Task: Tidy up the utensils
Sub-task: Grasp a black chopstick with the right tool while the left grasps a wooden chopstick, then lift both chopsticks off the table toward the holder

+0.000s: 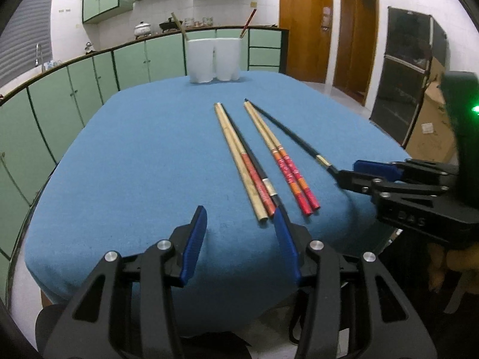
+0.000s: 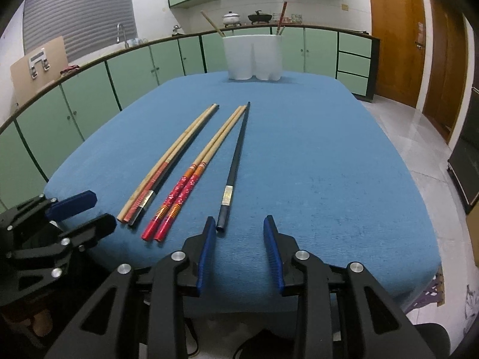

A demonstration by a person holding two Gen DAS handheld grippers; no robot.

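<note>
Since both grippers hang spread wide and hold nothing, I judge the step is a first pick from the loose chopsticks on the blue surface (image 2: 329, 179). My right gripper (image 2: 239, 224) sits just short of the lone black chopstick (image 2: 236, 161), whose butt end lies beside the inner finger — I'd shift left to straddle it, then close near that end. My left gripper (image 1: 241, 218) faces the tan, red and black trio (image 1: 242, 161); the red patterned pair (image 1: 281, 161) lies between. Everything goes to the white holder (image 2: 254, 56) at the far edge — tips down.
</note>
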